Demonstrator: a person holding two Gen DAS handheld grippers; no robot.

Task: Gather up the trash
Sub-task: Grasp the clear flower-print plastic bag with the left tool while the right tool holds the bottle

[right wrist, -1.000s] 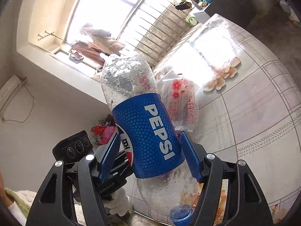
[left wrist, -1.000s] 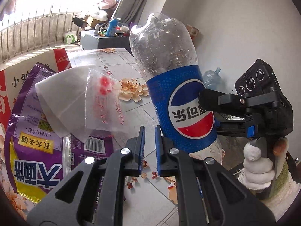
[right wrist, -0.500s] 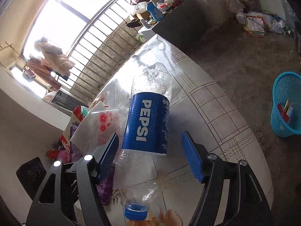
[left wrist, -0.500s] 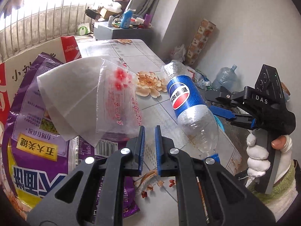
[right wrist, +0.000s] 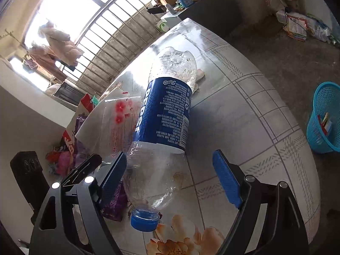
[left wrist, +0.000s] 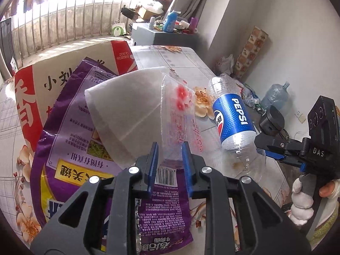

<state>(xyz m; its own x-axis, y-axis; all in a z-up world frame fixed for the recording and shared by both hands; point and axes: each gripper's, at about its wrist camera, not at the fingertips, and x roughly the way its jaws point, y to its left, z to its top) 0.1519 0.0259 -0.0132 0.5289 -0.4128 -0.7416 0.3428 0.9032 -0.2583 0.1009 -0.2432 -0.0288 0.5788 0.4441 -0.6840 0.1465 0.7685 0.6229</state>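
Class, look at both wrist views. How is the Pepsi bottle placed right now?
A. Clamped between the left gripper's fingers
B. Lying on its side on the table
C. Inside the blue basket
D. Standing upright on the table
B: the bottle lies on its side on the table, its cap toward the right gripper, whose opening jaws stand clear of it.

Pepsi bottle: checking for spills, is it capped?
Capped. The Pepsi bottle lies on its side on the table, blue cap on.
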